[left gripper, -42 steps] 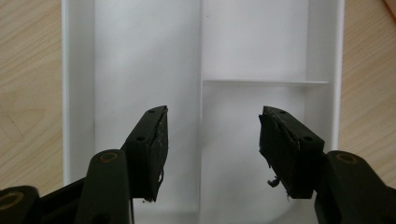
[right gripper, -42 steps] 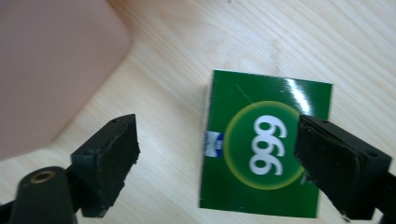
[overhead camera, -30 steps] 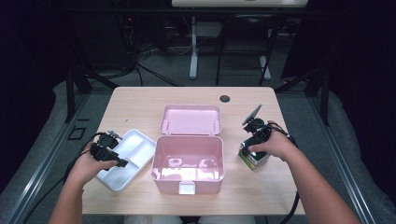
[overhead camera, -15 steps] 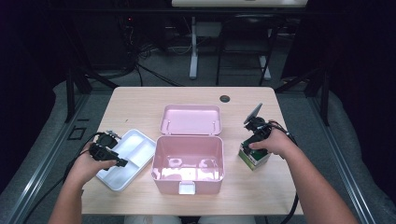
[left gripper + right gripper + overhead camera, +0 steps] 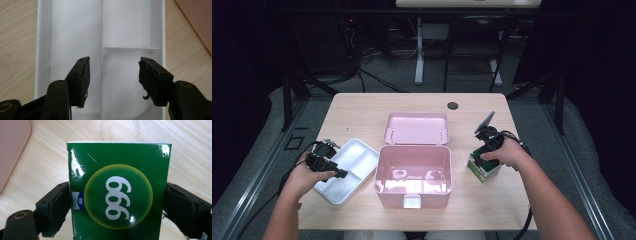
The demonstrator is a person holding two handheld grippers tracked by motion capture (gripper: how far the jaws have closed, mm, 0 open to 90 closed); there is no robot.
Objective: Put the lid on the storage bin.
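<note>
Landmark: pink box (image 5: pixel 413 176), lid open, mid-table.
Right gripper (image 5: pixel 116 207): I've got the jaws clamped on the green carton (image 5: pixel 119 190), just right of the box.
Left gripper (image 5: pixel 113 75): jaws spread, nothing held, over the white tray (image 5: pixel 45 37) left of the box.
Tip: I'd squeeze the carton gently, lift it straight.

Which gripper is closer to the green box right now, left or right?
Right. The right gripper has its jaws on either side of the green box, while the left gripper hangs open over the white tray, beyond the pink case.
</note>
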